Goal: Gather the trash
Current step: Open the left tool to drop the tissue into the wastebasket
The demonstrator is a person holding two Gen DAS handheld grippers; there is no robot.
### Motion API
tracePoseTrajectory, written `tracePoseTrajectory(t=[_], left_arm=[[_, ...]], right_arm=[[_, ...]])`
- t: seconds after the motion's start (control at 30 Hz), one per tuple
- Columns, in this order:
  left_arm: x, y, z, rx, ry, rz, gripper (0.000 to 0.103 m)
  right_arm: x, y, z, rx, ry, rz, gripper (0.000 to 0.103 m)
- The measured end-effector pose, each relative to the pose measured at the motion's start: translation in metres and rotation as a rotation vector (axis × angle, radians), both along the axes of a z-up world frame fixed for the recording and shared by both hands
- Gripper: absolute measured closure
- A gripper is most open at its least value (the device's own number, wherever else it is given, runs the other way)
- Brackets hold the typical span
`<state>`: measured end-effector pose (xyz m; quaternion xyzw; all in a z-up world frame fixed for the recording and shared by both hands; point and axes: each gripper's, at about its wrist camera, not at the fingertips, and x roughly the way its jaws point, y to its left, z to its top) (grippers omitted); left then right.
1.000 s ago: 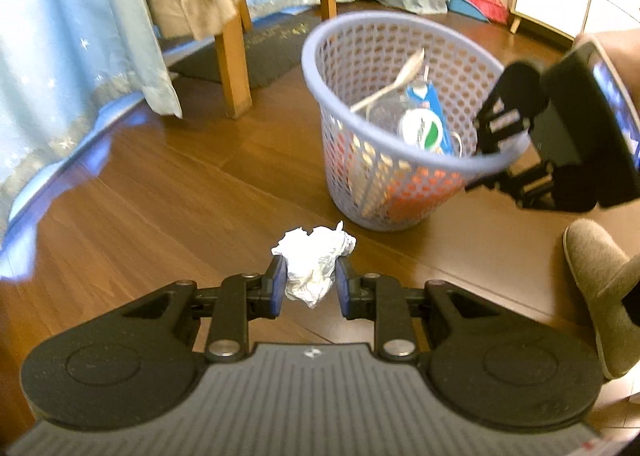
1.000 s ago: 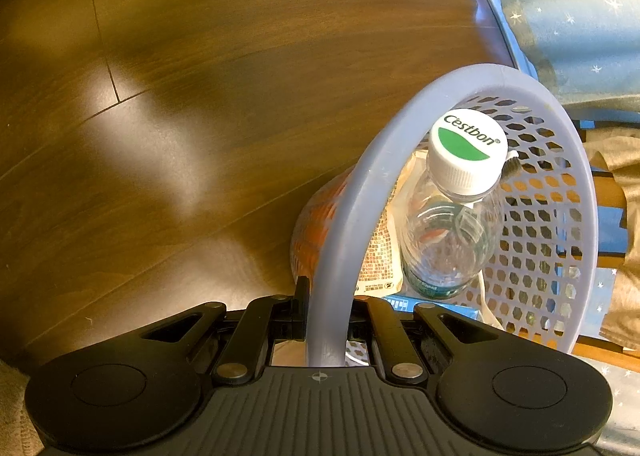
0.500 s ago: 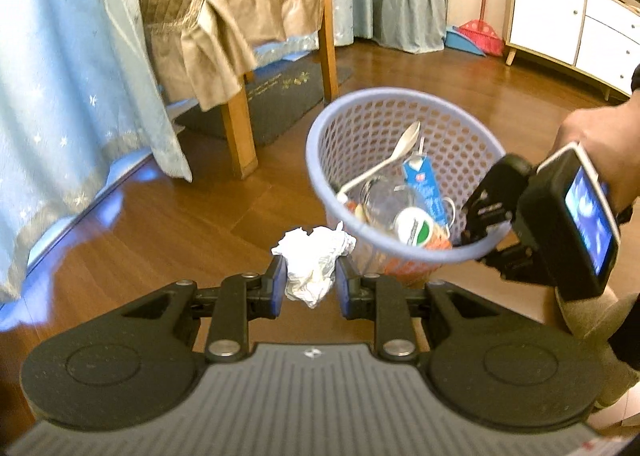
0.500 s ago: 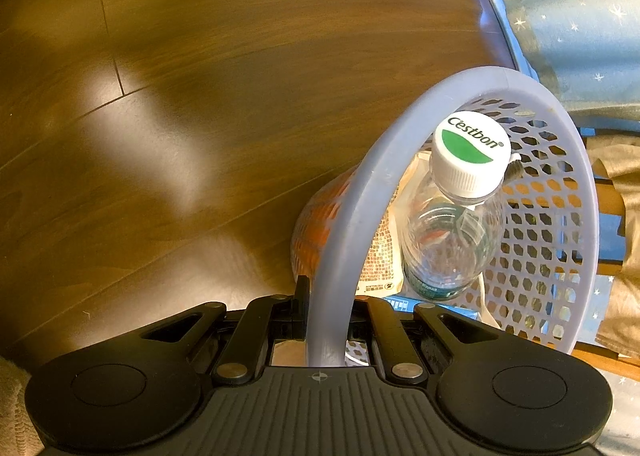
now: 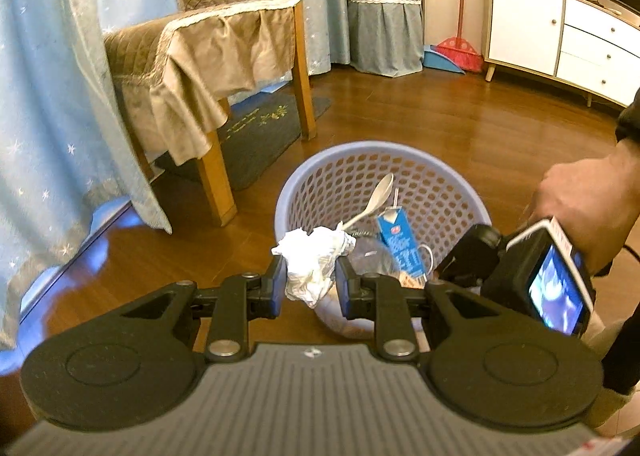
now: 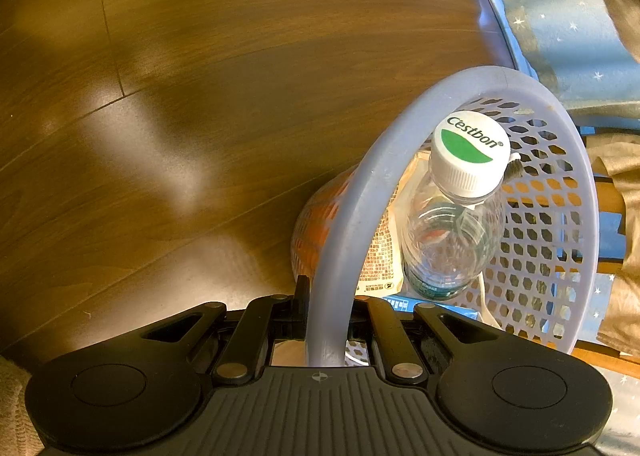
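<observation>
Wooden floor (image 5: 460, 124) stretched past a covered chair (image 5: 208, 56) and a white cabinet (image 5: 560, 36). The left tool (image 5: 311, 288) was clamped on a crumpled tissue (image 5: 312, 262), held above the near rim of the basket (image 5: 332, 164). The right tool (image 6: 326, 320) was pinched tight on the basket's rim, a bottle (image 6: 452, 224) inside.

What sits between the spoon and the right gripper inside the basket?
In the left wrist view, a blue carton stands between the spoon and the right gripper, which is clamped on the basket rim.
</observation>
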<state>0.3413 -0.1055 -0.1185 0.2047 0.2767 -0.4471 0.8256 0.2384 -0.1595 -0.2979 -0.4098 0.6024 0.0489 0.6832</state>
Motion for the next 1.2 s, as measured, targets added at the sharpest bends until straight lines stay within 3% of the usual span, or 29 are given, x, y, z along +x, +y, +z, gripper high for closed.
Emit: tracePoseTrajectory(t=[0.83,0.97,1.2], left_arm=[[0.025,-0.068,0.001,-0.029,0.007,-0.055,0.081],[0.033,-0.079,-0.012,-0.018,0.04,-0.04,0.066],[0.039,-0.076,-0.024,-0.01,0.056,-0.025,0.065]], right_arm=[[0.004,0.005,-0.003,0.006,-0.005,-0.008,0.1],[0.004,0.005,-0.004,0.007,-0.006,-0.007,0.1],[0.004,0.002,-0.005,0.015,-0.012,-0.014,0.1]])
